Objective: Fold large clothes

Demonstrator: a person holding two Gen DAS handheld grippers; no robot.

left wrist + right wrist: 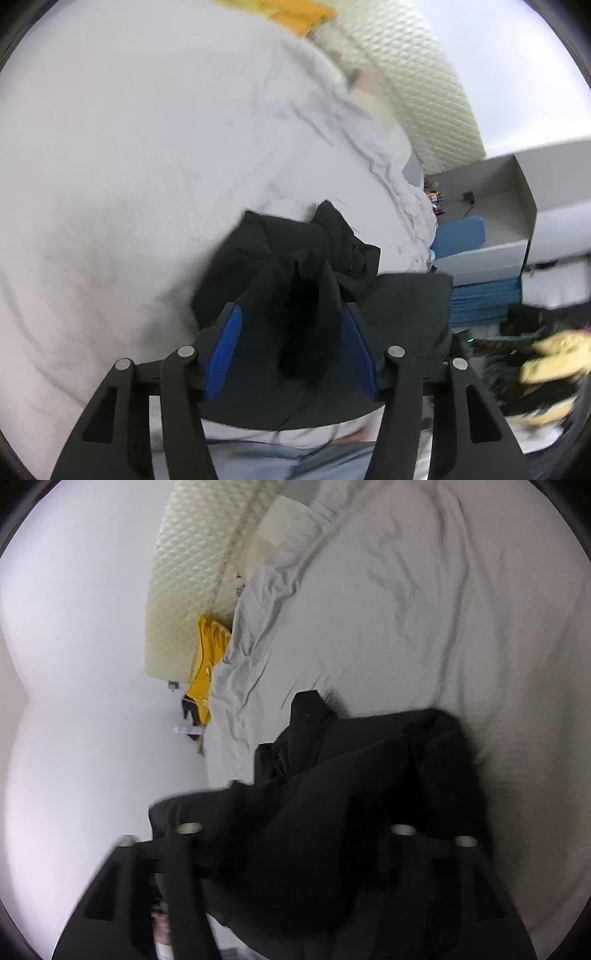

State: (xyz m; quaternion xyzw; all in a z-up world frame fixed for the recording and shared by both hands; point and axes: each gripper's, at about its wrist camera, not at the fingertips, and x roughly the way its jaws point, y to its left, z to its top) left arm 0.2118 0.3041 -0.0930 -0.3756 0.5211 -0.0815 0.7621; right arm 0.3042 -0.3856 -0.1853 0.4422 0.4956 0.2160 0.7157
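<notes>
A large black garment [291,258] lies bunched at the near edge of a bed with a pale grey sheet [129,147]. My left gripper [291,314] has its blue-padded fingers [225,347] around a raised fold of the black cloth and is shut on it. In the right wrist view the same black garment [351,775] drapes over my right gripper [295,830] and hides its fingertips; the frame is blurred by motion. The sheet [406,609] fills the upper right of that view.
A cream quilted mattress [413,74] stands against the wall beyond the bed. A yellow cloth [207,657] lies at the bed's far edge. White shelves [498,206] with blue items [461,232] stand at the right, with yellow things [554,354] on the floor.
</notes>
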